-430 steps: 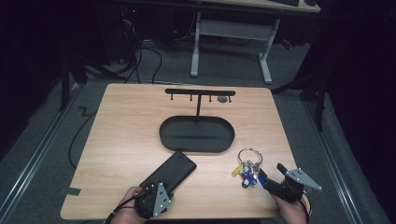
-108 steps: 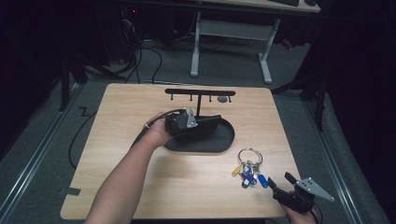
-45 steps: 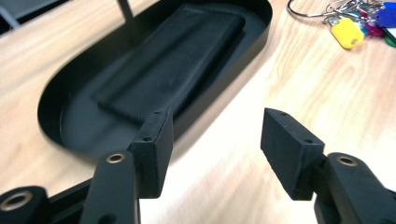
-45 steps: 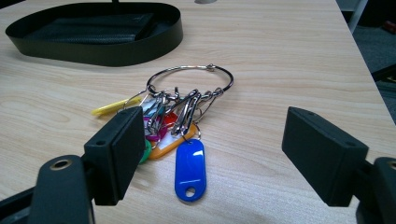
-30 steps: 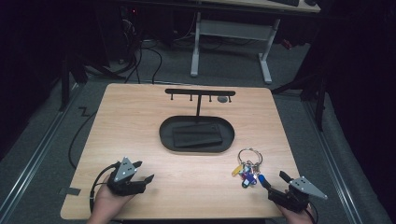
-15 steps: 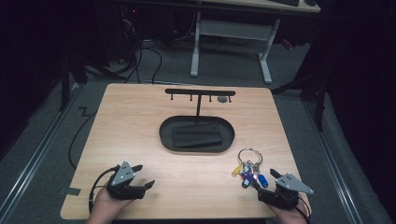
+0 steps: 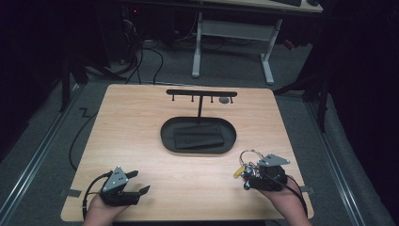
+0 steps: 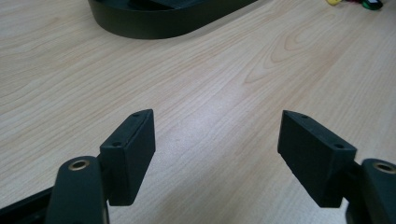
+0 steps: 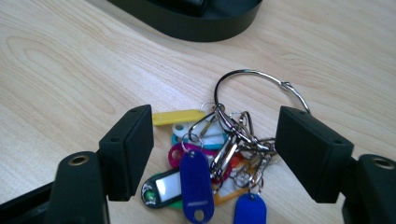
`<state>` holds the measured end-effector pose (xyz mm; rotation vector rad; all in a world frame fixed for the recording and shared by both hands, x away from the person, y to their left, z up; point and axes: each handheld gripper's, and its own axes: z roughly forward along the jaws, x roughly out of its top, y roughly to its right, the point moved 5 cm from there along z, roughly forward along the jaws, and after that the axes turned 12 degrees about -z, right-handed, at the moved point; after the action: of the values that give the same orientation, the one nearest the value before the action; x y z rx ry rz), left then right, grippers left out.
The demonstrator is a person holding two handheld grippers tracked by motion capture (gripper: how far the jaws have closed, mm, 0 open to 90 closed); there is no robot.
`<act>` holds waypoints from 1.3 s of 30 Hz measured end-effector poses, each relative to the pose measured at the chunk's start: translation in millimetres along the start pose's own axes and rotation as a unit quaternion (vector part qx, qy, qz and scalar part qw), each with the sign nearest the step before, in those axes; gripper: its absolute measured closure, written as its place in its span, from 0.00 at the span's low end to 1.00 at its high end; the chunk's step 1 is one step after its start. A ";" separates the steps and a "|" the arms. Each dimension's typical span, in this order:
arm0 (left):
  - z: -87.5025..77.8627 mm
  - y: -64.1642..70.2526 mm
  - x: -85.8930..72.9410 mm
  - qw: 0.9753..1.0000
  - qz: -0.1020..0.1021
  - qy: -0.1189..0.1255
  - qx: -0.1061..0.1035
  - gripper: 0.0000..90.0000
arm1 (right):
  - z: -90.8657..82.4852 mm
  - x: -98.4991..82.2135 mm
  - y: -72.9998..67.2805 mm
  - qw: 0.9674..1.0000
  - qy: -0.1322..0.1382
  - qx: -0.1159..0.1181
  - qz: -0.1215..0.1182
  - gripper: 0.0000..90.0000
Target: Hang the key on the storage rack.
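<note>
My right tool (image 9: 215,154) is spread wide over the key bunch (image 9: 212,158), its jaws having just been closing a little with the bunch between them but neither pad pressing on it yet. I hold it low and nearly level so the pads can come in from either side of the tangle of clips, which I judge the firmest place to pinch.

The bunch lies flat on the counter (image 7: 141,136) at about five o'clock from the black oval tray (image 7: 165,136), near it but apart. Its long axis runs from the big steel ring (image 9: 261,86), which points away from me toward twelve o'clock and the tray, back to the coloured tags (image 9: 196,179), which fan toward six o'clock, toward my hand. The yellow tag (image 9: 180,116) sticks out toward nine o'clock. In the high view the bunch (image 7: 244,165) sits just ahead of my right tool (image 7: 251,176).

The tray holds a flat dark slab (image 7: 197,137), and behind it at twelve o'clock stands a hook rail (image 7: 201,93); I take the ring's open loop as the part meant for a hook.

My left tool (image 7: 136,182) rests at seven o'clock on the counter, jaws wide apart and empty, kept out of the way.
</note>
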<state>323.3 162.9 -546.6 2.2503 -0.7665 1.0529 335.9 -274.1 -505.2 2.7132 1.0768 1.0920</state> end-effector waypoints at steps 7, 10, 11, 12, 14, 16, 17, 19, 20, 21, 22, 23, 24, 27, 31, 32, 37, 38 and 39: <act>-0.2 1.9 -4.3 1.000 0.009 -0.012 -0.010 0.32 | 24.7 13.3 -1.5 0.996 -0.071 0.035 -0.036 0.34; 0.3 4.2 -5.5 1.000 0.017 -0.018 -0.014 0.32 | 35.2 16.5 -0.6 0.993 -0.101 0.049 -0.048 0.34; 0.4 4.5 -5.3 1.000 0.017 -0.019 -0.014 0.32 | 38.3 17.5 0.6 0.991 -0.109 0.053 -0.049 0.34; 0.7 4.7 -5.0 1.000 0.018 -0.020 -0.015 0.32 | 40.6 18.4 1.8 0.991 -0.115 0.057 -0.047 0.35; 1.4 5.2 -4.6 1.000 0.018 -0.019 -0.014 0.33 | 45.8 21.9 5.4 0.988 -0.130 0.070 -0.046 0.37; 1.8 5.8 -4.0 1.000 0.015 -0.018 -0.018 0.35 | 48.9 25.0 9.3 0.986 -0.140 0.076 -0.042 0.37; 2.1 5.9 -3.9 1.000 0.014 -0.019 -0.020 0.35 | 50.0 26.4 11.0 0.985 -0.147 0.078 -0.040 0.38; 3.0 5.9 -4.7 0.999 0.015 -0.024 -0.021 0.35 | 52.2 29.4 14.3 0.983 -0.157 0.082 -0.041 0.39; 3.6 5.7 -4.8 0.999 0.017 -0.025 -0.021 0.35 | 53.9 31.1 17.2 0.982 -0.164 0.083 -0.048 0.39; 4.4 5.5 -4.8 0.999 0.018 -0.025 -0.021 0.35 | 54.8 32.1 18.2 0.981 -0.167 0.084 -0.048 0.40; 4.7 5.4 -4.6 0.999 0.018 -0.025 -0.022 0.35 | 56.6 34.0 20.0 0.980 -0.170 0.089 -0.047 0.41; 5.0 5.3 -4.4 0.999 0.018 -0.026 -0.024 0.35 | 57.7 35.1 21.1 0.980 -0.173 0.089 -0.046 0.42; 5.2 5.4 -4.2 0.999 0.017 -0.027 -0.025 0.35 | 59.4 36.9 23.2 0.978 -0.180 0.090 -0.048 0.44; 5.7 6.6 -4.5 0.999 0.019 -0.029 -0.029 0.36 | 65.4 41.6 27.1 0.974 -0.199 0.097 -0.047 0.47; 6.0 8.7 -5.0 0.999 0.026 -0.033 -0.032 0.36 | 73.5 45.9 29.8 0.969 -0.219 0.107 -0.039 0.52; 6.0 9.1 -5.1 0.999 0.028 -0.033 -0.032 0.37 | 75.9 47.0 30.0 0.968 -0.224 0.110 -0.038 0.53; 6.2 8.2 -6.5 0.998 0.026 -0.038 -0.032 0.37 | 88.7 48.0 30.5 0.959 -0.255 0.121 -0.036 0.61; 6.2 8.2 -6.5 0.998 0.025 -0.036 -0.032 0.37 | 90.5 47.4 31.6 0.957 -0.258 0.125 -0.038 0.63; 5.9 7.9 -6.5 0.999 0.024 -0.035 -0.032 0.37 | 91.4 47.2 31.6 0.955 -0.264 0.126 -0.035 0.63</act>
<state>317.4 155.2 -553.2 2.2347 -0.8758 0.9638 435.4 -249.2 -537.4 2.8606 1.2572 0.1891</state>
